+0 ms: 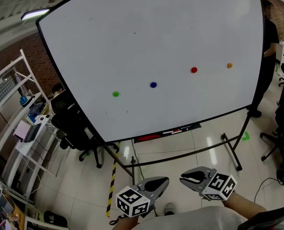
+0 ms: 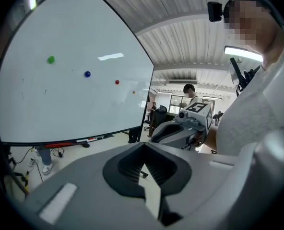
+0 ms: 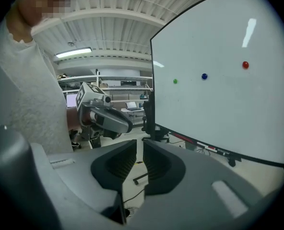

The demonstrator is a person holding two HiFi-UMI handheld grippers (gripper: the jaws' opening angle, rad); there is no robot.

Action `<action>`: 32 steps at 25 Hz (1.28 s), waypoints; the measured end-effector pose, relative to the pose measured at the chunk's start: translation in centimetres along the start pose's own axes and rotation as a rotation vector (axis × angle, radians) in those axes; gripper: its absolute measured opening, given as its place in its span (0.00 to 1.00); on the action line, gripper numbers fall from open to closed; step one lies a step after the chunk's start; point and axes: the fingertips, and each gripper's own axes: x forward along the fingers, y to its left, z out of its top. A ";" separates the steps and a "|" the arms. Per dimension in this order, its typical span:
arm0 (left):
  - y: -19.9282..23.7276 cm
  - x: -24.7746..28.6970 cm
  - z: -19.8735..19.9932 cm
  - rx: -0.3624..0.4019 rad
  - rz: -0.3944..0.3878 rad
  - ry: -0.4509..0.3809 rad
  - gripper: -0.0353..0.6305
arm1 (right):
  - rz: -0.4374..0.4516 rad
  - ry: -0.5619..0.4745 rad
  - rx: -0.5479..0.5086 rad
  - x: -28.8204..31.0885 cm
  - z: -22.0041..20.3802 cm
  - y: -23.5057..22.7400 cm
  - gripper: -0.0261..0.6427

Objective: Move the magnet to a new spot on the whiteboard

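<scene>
Far beyond the fingers (image 1: 156, 183) (image 1: 195, 177), four magnets (image 1: 115, 94) (image 1: 153, 85) (image 1: 194, 70) (image 1: 229, 65) sit on the whiteboard (image 1: 132, 32).

- The left gripper (image 1: 165, 180) is low at the bottom of the head view and points forward, a little below level. Its jaws meet at the tips and hold nothing.
- The right gripper (image 1: 183, 178) is just beside it, and the 2 sets of tips are near each other but apart. Its jaws stand a narrow slit apart with nothing in it.
- The left cube (image 1: 132, 201) and the right cube (image 1: 221, 186) ride behind the jaws.
- The bare right forearm (image 1: 245, 206) comes in from the lower right.
</scene>
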 end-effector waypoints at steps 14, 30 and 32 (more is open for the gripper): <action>-13.2 -2.4 -1.1 0.026 0.002 0.003 0.03 | 0.016 -0.117 0.048 -8.4 -0.4 10.1 0.05; -13.3 -7.2 -0.1 0.072 -0.004 0.000 0.03 | 0.002 -0.141 0.040 -6.0 2.9 13.7 0.04; -13.0 -7.6 0.0 0.072 -0.001 -0.008 0.03 | -0.006 -0.136 0.043 -5.7 2.9 13.7 0.04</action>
